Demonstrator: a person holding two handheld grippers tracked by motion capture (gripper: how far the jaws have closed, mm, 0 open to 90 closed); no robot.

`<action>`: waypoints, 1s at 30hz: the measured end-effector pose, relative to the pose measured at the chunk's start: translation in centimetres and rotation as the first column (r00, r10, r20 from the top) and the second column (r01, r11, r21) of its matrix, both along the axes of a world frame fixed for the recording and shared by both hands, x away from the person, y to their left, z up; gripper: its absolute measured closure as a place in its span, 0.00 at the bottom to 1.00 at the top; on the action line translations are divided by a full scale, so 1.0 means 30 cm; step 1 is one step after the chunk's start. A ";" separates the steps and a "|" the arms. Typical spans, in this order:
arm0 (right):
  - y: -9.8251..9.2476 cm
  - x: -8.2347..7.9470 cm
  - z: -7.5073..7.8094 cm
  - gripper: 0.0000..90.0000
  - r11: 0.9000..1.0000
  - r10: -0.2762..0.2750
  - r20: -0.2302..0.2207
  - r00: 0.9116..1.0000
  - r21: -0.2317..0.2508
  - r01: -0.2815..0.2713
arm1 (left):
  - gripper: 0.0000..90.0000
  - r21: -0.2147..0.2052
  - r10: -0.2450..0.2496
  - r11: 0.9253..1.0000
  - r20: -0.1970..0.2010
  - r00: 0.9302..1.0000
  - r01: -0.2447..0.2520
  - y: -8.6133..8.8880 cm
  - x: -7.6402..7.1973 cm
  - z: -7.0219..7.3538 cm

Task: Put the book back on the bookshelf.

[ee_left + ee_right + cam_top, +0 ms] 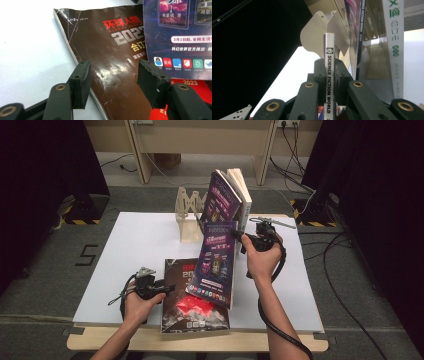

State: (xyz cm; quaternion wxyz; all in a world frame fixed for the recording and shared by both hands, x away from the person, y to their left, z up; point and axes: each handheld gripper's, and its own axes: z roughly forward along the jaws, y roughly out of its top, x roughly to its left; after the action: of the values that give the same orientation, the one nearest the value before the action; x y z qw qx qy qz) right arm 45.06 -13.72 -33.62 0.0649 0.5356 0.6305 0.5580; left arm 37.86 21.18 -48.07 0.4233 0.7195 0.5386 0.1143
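Your right tongs (331, 75) are clamped on the spine of the purple magazine (216, 262), which you hold raised and tilted over the middle of the worktop (130, 250), just in front of the wooden rack (189, 215) with two books (230, 195) leaning in it near the far edge. Your left tongs (113, 82) stand open, gripping nothing, at the left side of the dark magazine (105, 55) lying flat by the near edge.

Purple magazine (216, 262) aloft, brown one (187, 295) flat
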 end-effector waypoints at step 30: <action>0.003 0.033 0.091 0.93 0.999 -0.049 0.109 0.993 0.021 0.047 | 0.49 -0.002 0.003 1.000 0.002 1.000 -0.003 0.003 0.002 0.001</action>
State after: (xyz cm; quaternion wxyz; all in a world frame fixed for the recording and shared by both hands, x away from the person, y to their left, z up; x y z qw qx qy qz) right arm 46.06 -13.64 -30.88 0.1077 0.5199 0.6077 0.5906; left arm 37.92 21.27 -48.06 0.4243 0.7181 0.5394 0.1153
